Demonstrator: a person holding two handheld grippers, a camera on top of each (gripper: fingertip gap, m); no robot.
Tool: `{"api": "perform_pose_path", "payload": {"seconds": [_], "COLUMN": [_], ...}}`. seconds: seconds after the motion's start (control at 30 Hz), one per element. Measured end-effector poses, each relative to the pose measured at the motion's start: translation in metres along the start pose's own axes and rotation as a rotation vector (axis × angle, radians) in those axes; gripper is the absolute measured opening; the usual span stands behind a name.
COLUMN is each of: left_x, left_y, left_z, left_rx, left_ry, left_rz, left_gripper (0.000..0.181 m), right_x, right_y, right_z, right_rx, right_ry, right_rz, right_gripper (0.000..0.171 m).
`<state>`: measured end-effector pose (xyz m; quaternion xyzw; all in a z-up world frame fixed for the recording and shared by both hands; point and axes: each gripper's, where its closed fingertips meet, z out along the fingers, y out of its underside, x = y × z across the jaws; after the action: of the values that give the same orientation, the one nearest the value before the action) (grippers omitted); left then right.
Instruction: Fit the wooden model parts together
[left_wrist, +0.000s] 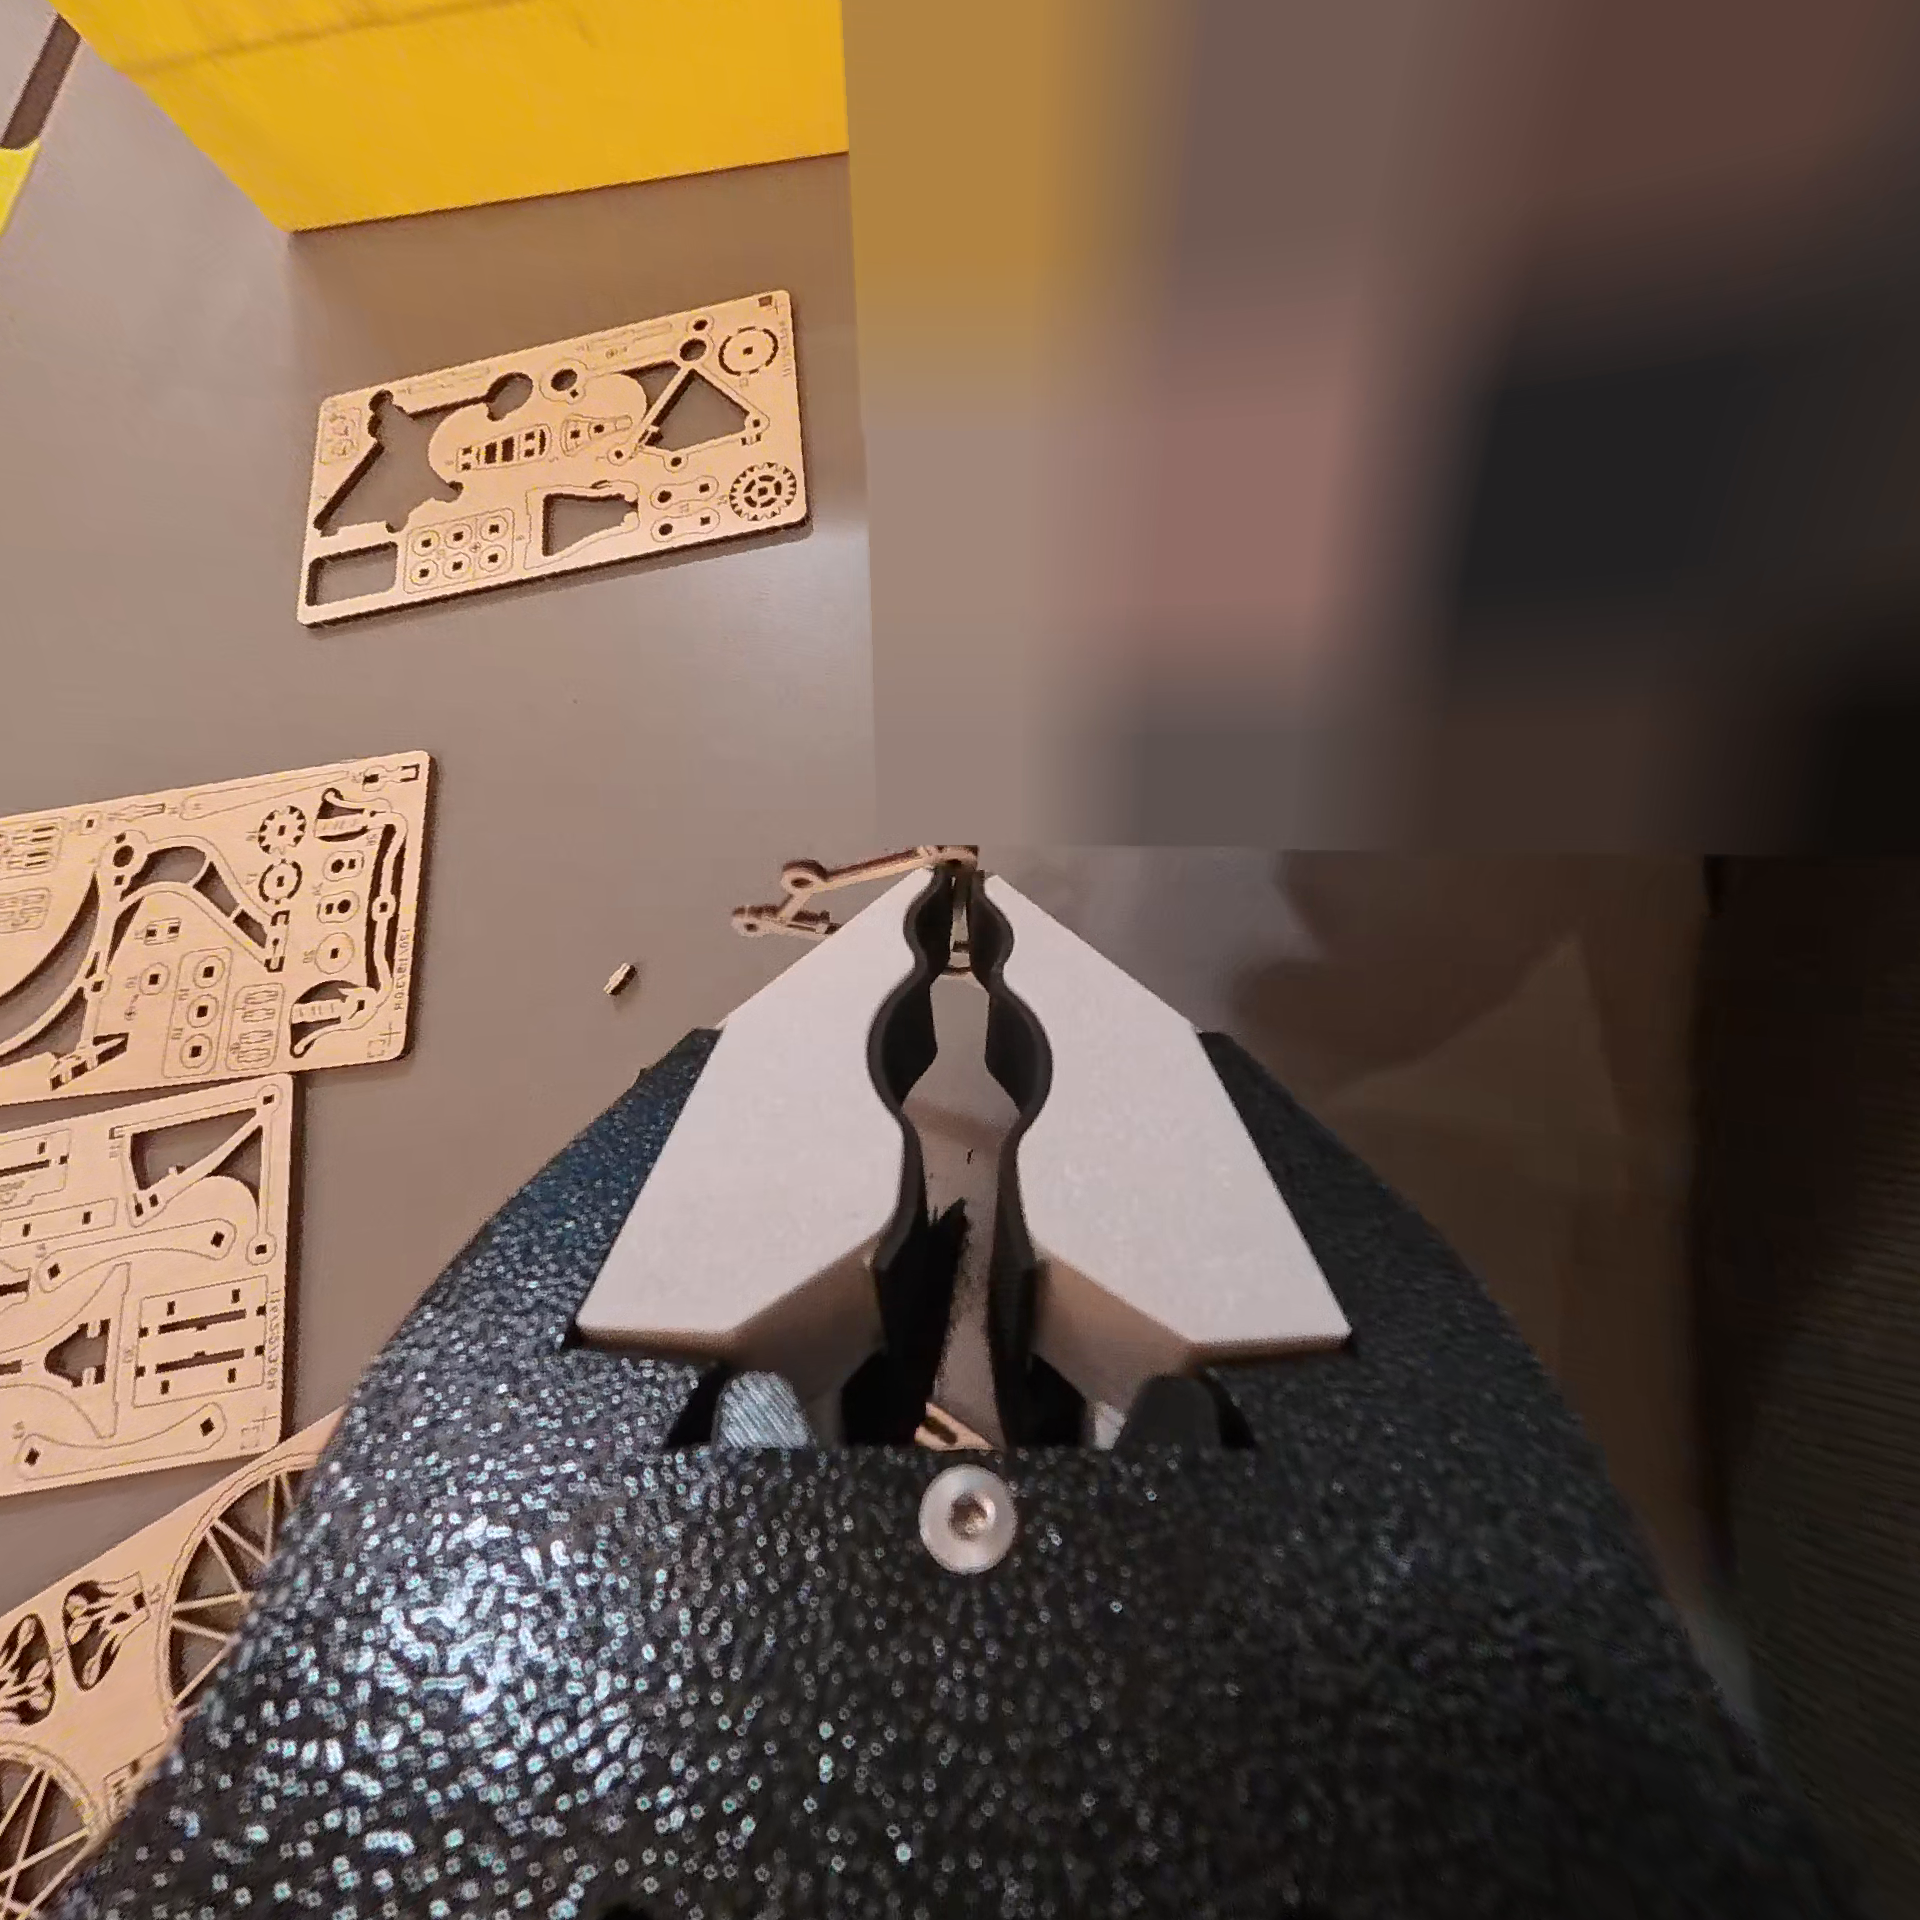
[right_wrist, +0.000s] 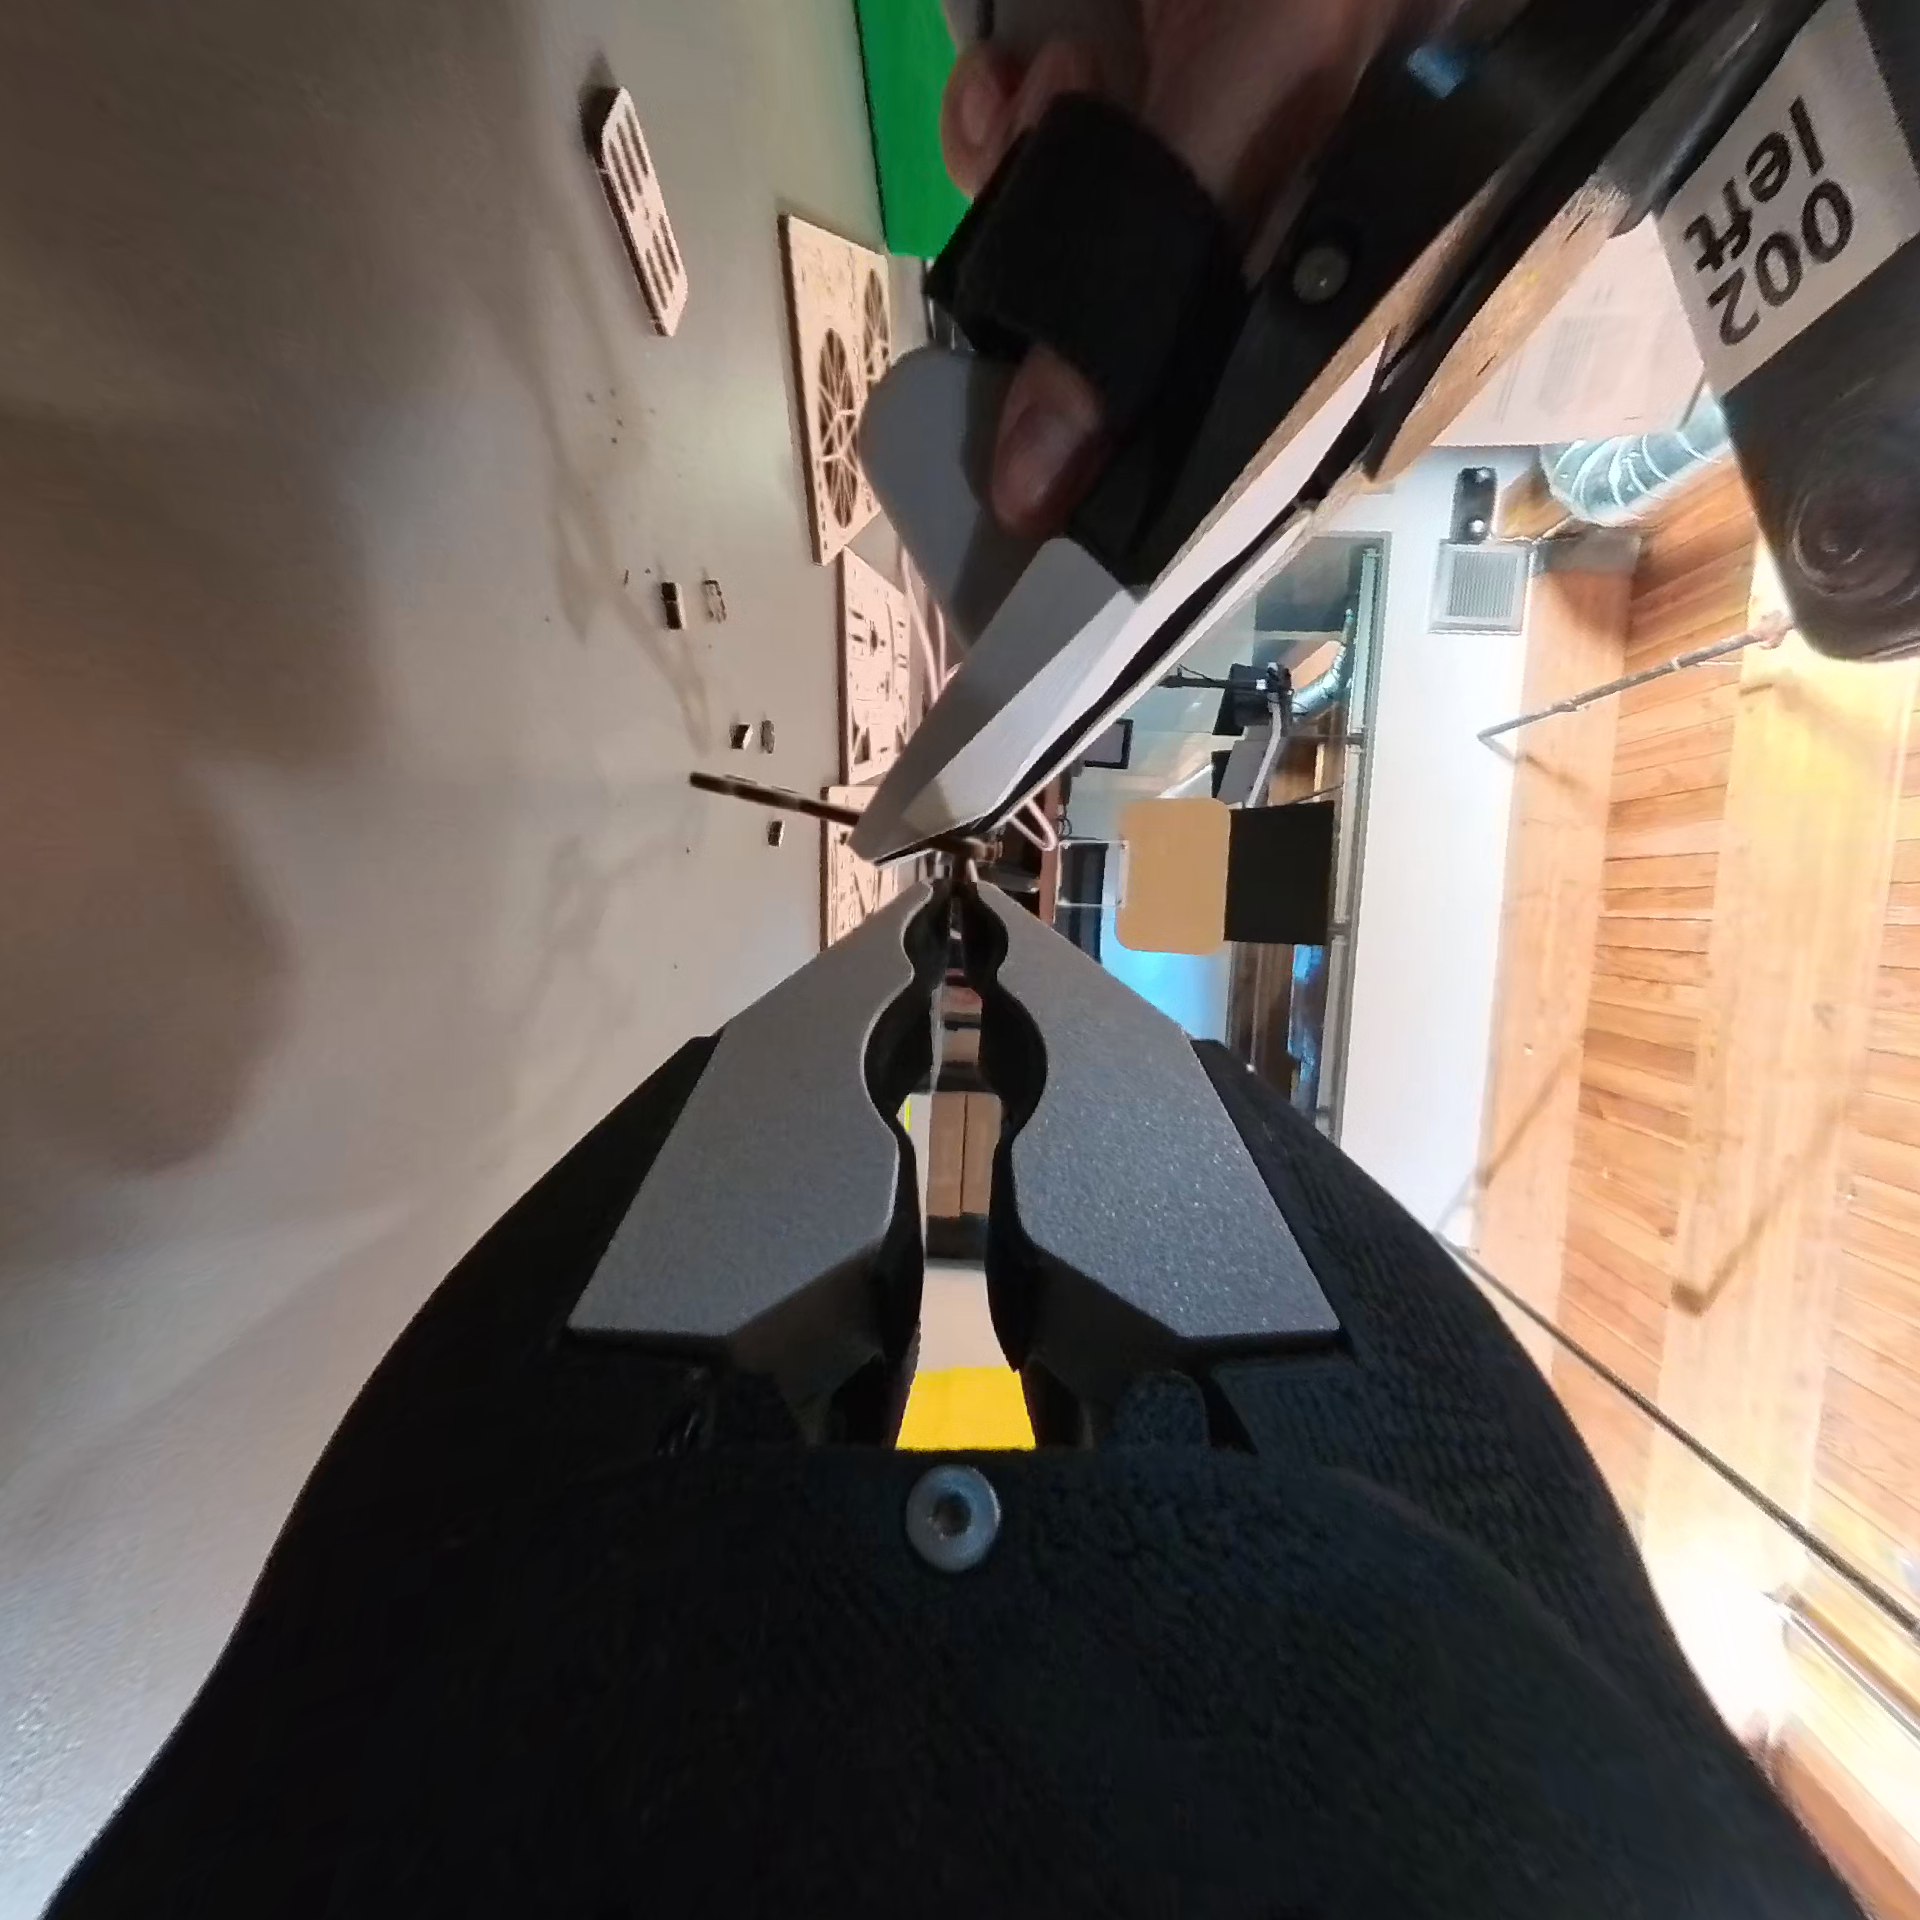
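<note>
In the left wrist view my left gripper (left_wrist: 951, 878) is shut on a thin wooden model part (left_wrist: 821, 894), a slim openwork piece that sticks out to the left of the tips above the grey table (left_wrist: 623, 727). In the right wrist view my right gripper (right_wrist: 961, 896) is shut on a small wooden piece (right_wrist: 966, 862) at its tips. The left gripper (right_wrist: 883, 844) comes in from the upper right, and its part shows edge-on (right_wrist: 769, 802). The two gripper tips almost touch. A blurred patch hides the right gripper in the left wrist view.
Several laser-cut wooden sheets lie on the table: one far off (left_wrist: 561, 457), two at the left (left_wrist: 208, 925) (left_wrist: 135, 1288), and a wheel sheet (left_wrist: 156, 1621). A small loose bit (left_wrist: 620, 980) lies nearby. A yellow surface (left_wrist: 468, 94) borders the table. A hand (right_wrist: 1039, 447) grips the left gripper.
</note>
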<state>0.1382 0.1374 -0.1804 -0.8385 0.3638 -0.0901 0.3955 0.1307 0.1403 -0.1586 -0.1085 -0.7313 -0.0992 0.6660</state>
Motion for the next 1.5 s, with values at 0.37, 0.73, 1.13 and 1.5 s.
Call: {"api": "perform_pose_path", "payload": {"seconds": [0.37, 0.73, 1.13, 1.5], "left_x": [0.000, 0.001, 0.000, 0.000], "left_y": [0.001, 0.000, 0.000, 0.000], "left_z": [0.004, 0.002, 0.002, 0.004], "left_rx": [0.045, 0.205, 0.242, 0.176], "left_ry": [0.037, 0.069, 0.071, 0.040], "left_rz": [-0.042, -0.067, -0.088, -0.045], "left_gripper": [0.001, 0.001, 0.001, 0.001], "right_x": [-0.001, 0.000, 0.001, 0.007], "right_y": [0.002, -0.002, -0.002, 0.001], "right_z": [-0.002, -0.004, -0.004, -0.004], "right_rx": [0.001, 0.029, 0.039, 0.011], "right_ry": [-0.023, -0.021, -0.024, 0.005], "right_rz": [0.023, 0.033, 0.014, -0.057], "right_gripper": [0.000, 0.000, 0.000, 0.000]}}
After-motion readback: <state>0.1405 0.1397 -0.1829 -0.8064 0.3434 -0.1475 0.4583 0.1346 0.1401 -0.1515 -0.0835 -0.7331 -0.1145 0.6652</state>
